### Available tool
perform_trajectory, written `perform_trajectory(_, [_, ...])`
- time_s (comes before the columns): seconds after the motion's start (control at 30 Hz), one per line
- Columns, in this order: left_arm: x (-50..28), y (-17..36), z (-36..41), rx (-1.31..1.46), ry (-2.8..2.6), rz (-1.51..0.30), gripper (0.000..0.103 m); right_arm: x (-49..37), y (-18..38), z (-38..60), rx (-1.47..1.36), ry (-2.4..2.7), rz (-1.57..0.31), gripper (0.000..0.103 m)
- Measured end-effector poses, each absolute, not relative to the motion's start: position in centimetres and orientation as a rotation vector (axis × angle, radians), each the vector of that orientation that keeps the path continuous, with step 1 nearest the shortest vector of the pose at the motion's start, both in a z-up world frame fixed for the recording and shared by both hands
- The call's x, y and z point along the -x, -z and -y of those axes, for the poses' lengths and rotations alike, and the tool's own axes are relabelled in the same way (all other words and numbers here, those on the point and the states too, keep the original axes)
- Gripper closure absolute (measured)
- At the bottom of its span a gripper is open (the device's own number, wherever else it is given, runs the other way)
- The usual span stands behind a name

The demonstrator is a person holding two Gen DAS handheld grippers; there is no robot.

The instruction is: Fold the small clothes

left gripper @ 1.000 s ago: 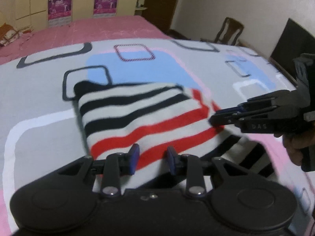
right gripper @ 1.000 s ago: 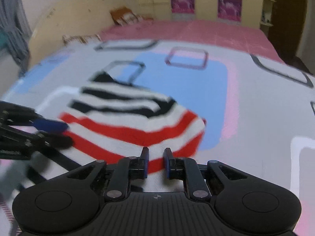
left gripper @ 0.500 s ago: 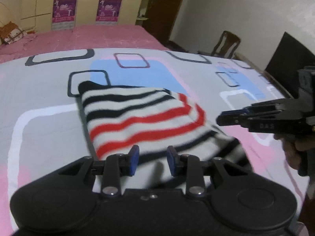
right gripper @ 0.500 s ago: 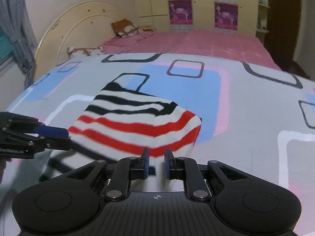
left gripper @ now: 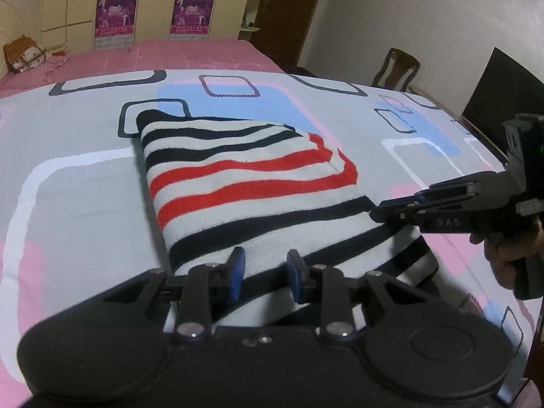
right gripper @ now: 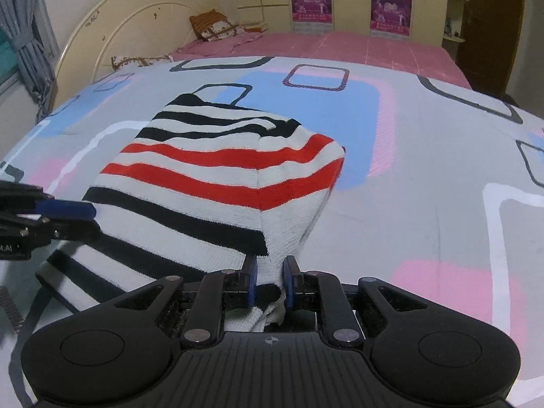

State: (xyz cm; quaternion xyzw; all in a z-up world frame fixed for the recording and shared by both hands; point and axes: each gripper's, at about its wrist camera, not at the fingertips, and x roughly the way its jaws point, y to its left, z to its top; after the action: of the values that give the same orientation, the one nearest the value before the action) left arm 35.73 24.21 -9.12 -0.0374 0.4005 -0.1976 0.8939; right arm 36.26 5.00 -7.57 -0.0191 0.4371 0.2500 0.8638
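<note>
From the left wrist view, a striped knit garment [left gripper: 251,183] is seen lying on a patterned bedspread [left gripper: 78,176] directly ahead of the left gripper [left gripper: 265,273]. Its blue-padded fingers are held a moderate way apart, with the near hem of the garment lying between and beneath them; whether cloth is actually pinched cannot be told from this view. Off to the right and slightly ahead, the right gripper [left gripper: 380,212] is seen side-on with its tips at the garment's right edge, its fingers nearly together.

From the right wrist view, the garment [right gripper: 217,173] is spread ahead and to the left, and its near right corner is drawn into the right gripper [right gripper: 268,278], whose fingers are closed narrowly on a bunched fold of white knit. The left gripper [right gripper: 71,219] enters from the far left, its tips over the garment's left edge.

The step in hand is judged to be a lengthwise fold, with the near hem gripped for carrying forward. The next move is thought to call for both near corners being lifted together and laid evenly onto the far edge, stripes aligned.
</note>
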Motion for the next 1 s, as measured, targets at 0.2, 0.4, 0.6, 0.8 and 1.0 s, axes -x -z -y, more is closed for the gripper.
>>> perform_trajectory(0.2, [-33.3,7.1,-24.9,0.102,0.391,-0.83,0.078,-33.2,3.4,-4.5,0.042,-0.555,-0.847,0.089])
perform_trajectory(0.4, [-31.9,9.1,-25.3,0.139,0.369,-0.884,0.078,-30.7,5.2,-5.2,0.115,-0.589,-0.918,0.089])
perform_trajectory(0.6, [-31.5,10.7,-25.7,0.133,0.341,-0.881,0.076,-30.7,8.1,-4.6,0.081,-0.55,-0.952,0.089])
perform_trajectory(0.8, [-31.3,10.9,-25.5,0.119,0.335,-0.865,0.076,-30.7,8.6,-3.6,0.015,-0.543,-0.953,0.089])
perform_trajectory(1.0, [-30.8,11.1,-25.8,0.145,0.314,-0.848,0.076,-30.4,8.6,-4.3,0.028,-0.531,-0.946,0.089])
